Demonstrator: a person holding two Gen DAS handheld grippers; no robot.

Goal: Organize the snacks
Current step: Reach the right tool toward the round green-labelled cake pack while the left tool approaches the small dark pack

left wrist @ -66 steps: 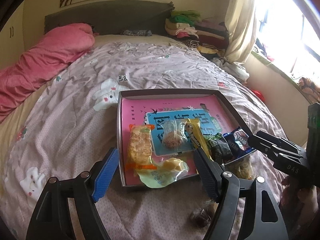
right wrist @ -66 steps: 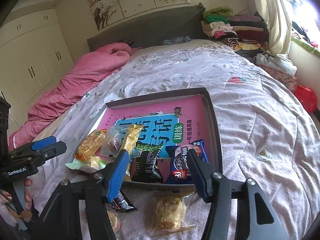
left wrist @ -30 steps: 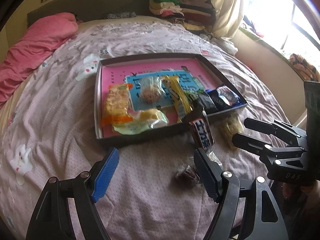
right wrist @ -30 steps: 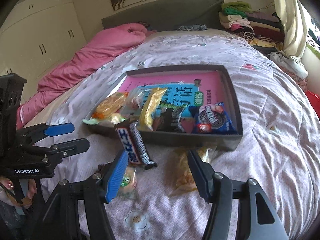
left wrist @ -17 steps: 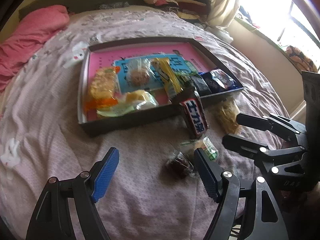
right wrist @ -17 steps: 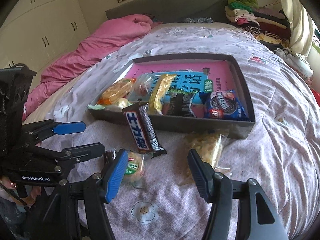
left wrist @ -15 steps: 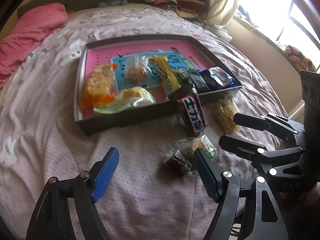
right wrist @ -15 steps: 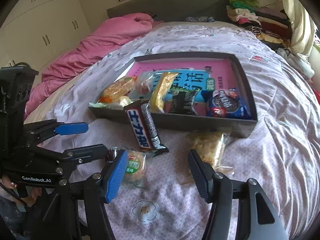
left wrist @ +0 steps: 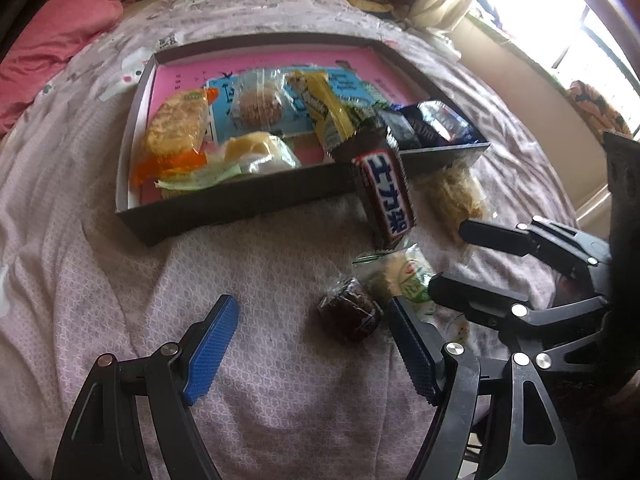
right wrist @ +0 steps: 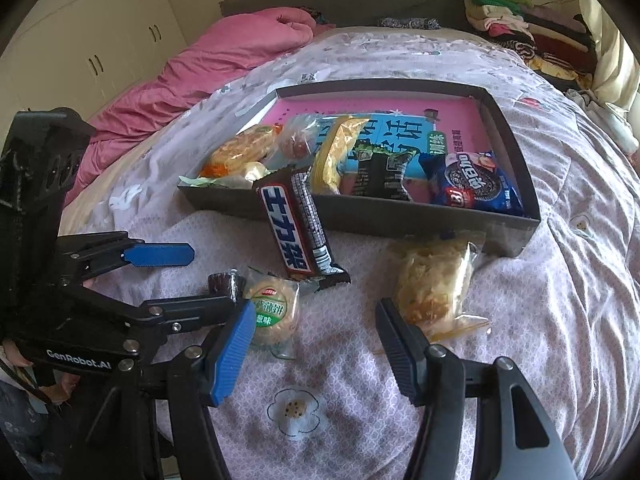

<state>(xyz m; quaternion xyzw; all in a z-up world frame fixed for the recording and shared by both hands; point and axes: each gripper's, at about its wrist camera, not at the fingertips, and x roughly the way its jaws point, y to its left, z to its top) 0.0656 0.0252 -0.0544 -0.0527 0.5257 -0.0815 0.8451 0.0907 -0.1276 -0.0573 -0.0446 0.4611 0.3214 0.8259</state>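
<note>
Both your grippers have pulled back and dropped from over the tray toward the near edge of the bed within approx. 2 s; the view now takes in the loose snacks that sat below the frame before. Left gripper (left wrist: 312, 332): released, nothing between its blue pads; the dark brown wrapped candy (left wrist: 349, 314) lies just inside the right pad. Right gripper (right wrist: 316, 332): also released and empty, with the round green-label biscuit (right wrist: 272, 310) touching its left pad and the clear bag of yellow flaky snack (right wrist: 434, 288) just beyond its right finger.

Meaning for the task: approx. 7 packs already lie in the dark tray (left wrist: 240, 208), incl. the Oreo pack (right wrist: 476, 186) and a yellow bar (left wrist: 324, 110). 4 items remain outside: candy, biscuit, flaky bag, and the Snickers-type bar (right wrist: 298, 230), which leans on the tray's front wall with its foot on the bedding. You look set up for the next pick, prob. candy w/ left, biscuit or bag w/ right.

Surface: soft, wrinkled lilac quilt (right wrist: 304, 404) with flower print; expect packs to sink and the tray to tilt. Room: bedroom, pink duvet (right wrist: 224, 56) at left, grey headboard, folded clothes stacked near the curtain, white wardrobes, bright window at right.
</note>
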